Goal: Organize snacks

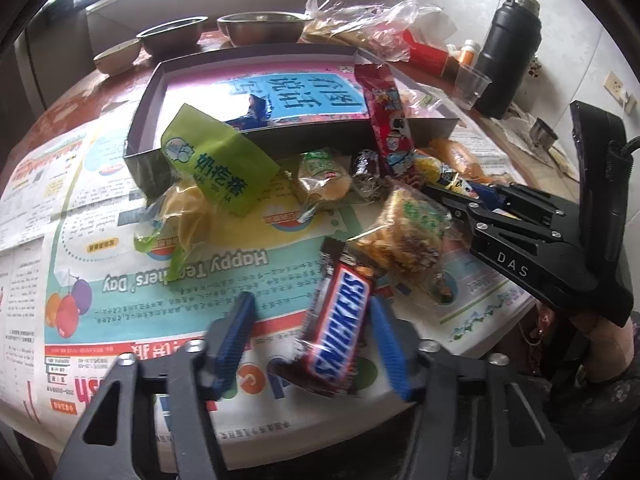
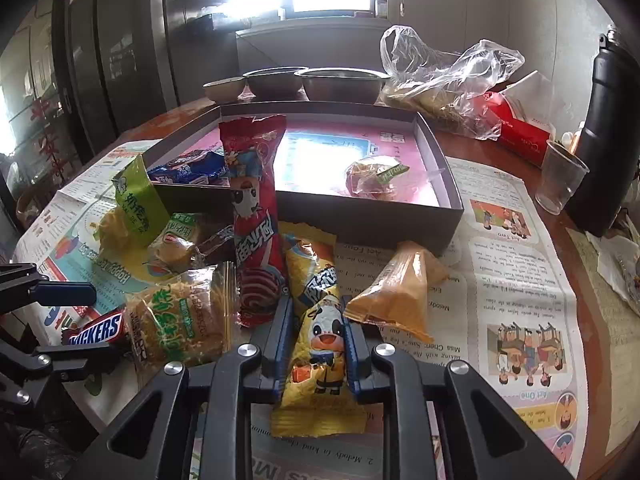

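Left gripper (image 1: 310,340): its blue pads are seen set either side of the Snickers bar (image 1: 340,330); the right pad is touching the wrapper, while a gap is left at the left pad, so the bar is not yet clamped.
Snickers bar: it is found at the near edge of the newspaper (image 1: 120,288), lying at a slant between the fingers.
Right gripper (image 2: 316,344): it is closed tight on the yellow snack packet (image 2: 320,344), with both pads pressed into the wrapper.
Yellow snack packet: it is laid lengthwise along the fingers, its printed cartoon cow caught between them, in front of the box (image 2: 360,210).
Box: dark walls, pink printed floor; a blue packet (image 2: 188,168) is seen in the left corner and a small clear-wrapped cake (image 2: 374,178) further right.
Red packet (image 2: 252,208): it is propped over the front wall of the box.
Loose pile: a green-labelled bag (image 1: 216,164), a wrapped cake (image 2: 180,320) and an orange packet (image 2: 396,288) are scattered on the newspaper before the box.
Behind the box: metal bowls (image 2: 340,84) and a clear plastic bag (image 2: 448,76) are seen.
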### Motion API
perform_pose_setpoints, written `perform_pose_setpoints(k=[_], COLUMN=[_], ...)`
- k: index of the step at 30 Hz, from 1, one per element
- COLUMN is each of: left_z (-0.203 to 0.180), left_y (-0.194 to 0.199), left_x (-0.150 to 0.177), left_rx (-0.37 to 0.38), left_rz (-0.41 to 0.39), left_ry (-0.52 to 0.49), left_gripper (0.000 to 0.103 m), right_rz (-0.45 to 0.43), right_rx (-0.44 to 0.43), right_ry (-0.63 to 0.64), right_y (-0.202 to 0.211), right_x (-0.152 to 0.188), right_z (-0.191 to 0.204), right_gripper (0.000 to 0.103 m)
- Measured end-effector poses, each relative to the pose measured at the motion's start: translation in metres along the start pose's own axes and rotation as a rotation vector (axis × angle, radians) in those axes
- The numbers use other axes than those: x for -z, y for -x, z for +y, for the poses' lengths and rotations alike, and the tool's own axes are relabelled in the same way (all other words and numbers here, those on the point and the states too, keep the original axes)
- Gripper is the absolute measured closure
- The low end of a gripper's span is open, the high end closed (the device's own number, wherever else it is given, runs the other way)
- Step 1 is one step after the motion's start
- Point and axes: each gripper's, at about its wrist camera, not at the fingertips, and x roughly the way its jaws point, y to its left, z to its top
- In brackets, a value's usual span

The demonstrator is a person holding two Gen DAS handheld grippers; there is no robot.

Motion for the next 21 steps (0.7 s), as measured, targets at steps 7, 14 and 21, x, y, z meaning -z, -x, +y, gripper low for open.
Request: perform_pose_setpoints(k=[7,14,21], left_z=[-0.002,0.007,0.013], left_y=[0.002,0.016,0.023], left_x=[0.002,-0.002,-0.004], left_rx=[0.034,0.032,0.030], left_rz=[0.002,-0.035,-0.054], left_ry=[0.002,0.026,0.048], left_gripper=[0.072,0.075,0.075], right_rz=[0.014,0.004,-0.030], right_rx=[-0.048,-0.070,-0.072], right_ry=[-0.074,-0.110,-0.112], right_y=[0.008,0.023,0.037], right_x=[0.005,0.007,0.003], right_z=[-0.011,-0.015,-0.015], right_gripper=[0.080,0.080,0.082])
